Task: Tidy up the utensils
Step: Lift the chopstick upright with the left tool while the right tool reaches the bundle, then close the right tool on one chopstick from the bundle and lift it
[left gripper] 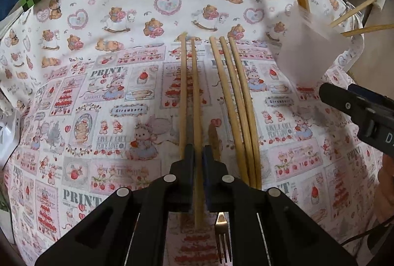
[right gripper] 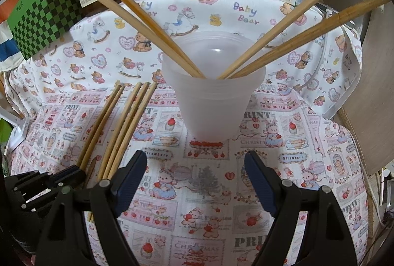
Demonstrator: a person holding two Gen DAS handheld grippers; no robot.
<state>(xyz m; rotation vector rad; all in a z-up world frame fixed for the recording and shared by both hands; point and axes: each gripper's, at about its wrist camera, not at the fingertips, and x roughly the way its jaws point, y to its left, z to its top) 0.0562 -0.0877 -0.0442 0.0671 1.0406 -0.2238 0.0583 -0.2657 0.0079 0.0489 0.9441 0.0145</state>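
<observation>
**One Chopstick Clamped, Cup Waiting**

A chopstick [left gripper: 197,103] was clamped by the left gripper [left gripper: 197,157], apparently for transfer into the cup [right gripper: 211,93], where four chopsticks [right gripper: 147,27] were already leaned. Four more [left gripper: 236,103] were left on the tablecloth [left gripper: 98,93], a fork [left gripper: 222,239] nearby. The right gripper [right gripper: 194,182] was held wide apart and empty before the cup, likely to steady it.

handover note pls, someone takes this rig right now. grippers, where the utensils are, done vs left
Left hand-held gripper: shut on one chopstick, which is low over the cloth.
Right hand-held gripper: open, empty, facing the plastic cup.
Done: four chopsticks stand in the cup.
Left: the held chopstick, its neighbour, the three loose chopsticks beside them, and a fork near the left gripper's base.
</observation>
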